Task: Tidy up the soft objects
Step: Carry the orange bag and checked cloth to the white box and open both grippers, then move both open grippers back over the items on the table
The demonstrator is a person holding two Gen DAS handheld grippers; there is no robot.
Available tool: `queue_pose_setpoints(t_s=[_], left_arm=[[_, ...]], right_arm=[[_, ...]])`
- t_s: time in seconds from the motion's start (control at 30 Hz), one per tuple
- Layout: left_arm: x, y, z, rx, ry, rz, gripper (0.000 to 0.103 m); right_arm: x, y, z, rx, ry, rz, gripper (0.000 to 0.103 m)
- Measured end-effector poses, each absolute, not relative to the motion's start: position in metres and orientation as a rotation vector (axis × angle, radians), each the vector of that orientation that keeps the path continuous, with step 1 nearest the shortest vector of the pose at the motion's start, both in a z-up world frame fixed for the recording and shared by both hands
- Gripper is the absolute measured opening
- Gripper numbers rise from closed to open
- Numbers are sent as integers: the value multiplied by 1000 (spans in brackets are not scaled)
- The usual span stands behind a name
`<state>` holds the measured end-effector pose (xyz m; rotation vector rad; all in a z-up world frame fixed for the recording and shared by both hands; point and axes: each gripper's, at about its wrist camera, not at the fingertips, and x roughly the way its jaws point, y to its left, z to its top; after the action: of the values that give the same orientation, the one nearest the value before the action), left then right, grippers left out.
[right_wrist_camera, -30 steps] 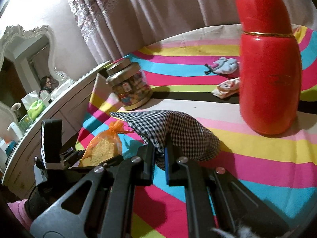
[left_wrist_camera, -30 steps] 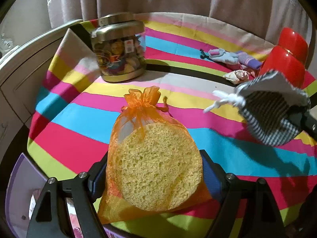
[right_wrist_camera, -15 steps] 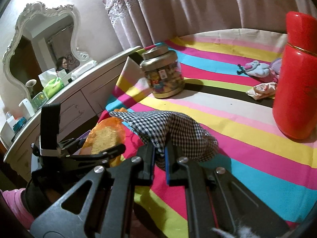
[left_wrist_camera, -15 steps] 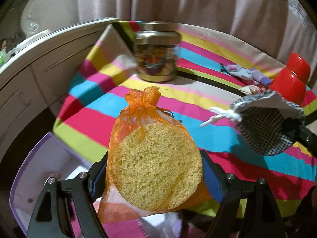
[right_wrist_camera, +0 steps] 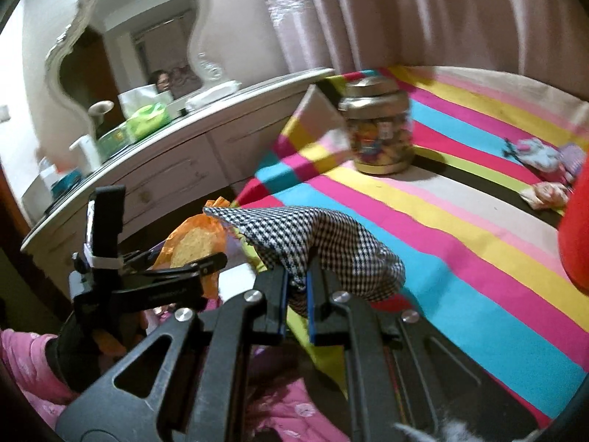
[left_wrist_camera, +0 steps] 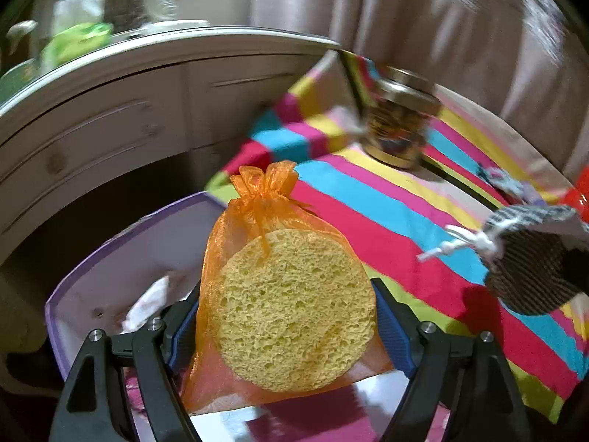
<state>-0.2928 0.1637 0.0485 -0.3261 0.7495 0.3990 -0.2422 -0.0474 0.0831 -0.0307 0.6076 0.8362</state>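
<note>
The jar [left_wrist_camera: 399,125] at the upper right of the left wrist view is smeared by motion blur, so its contents cannot be read. The red bottle [right_wrist_camera: 576,228] is cut off by the right edge of the right wrist view. The purple bin [left_wrist_camera: 110,258] at lower left is largely hidden behind the orange mesh bag [left_wrist_camera: 279,276].

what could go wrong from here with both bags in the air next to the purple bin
1. The right gripper pinches only an edge of the checkered pouch, so it may slip out short of the purple bin.
2. The left gripper squeezes the orange mesh bag by its spongy sides; it could pop free.
</note>
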Motion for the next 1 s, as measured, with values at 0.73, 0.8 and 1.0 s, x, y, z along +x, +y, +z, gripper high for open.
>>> queue_pose_setpoints(t_s=[0.73, 0.8, 1.0], left_arm=[[-369, 248, 62, -339, 633, 870, 87], [-359, 238, 68, -315, 610, 834, 89], [-284, 172, 67, -267, 634, 455, 94]], right_arm=[[-271, 21, 68, -86, 688, 1200, 67], [-256, 4, 70, -15, 695, 1144, 68], [-216, -54, 58, 46, 694, 804, 69]])
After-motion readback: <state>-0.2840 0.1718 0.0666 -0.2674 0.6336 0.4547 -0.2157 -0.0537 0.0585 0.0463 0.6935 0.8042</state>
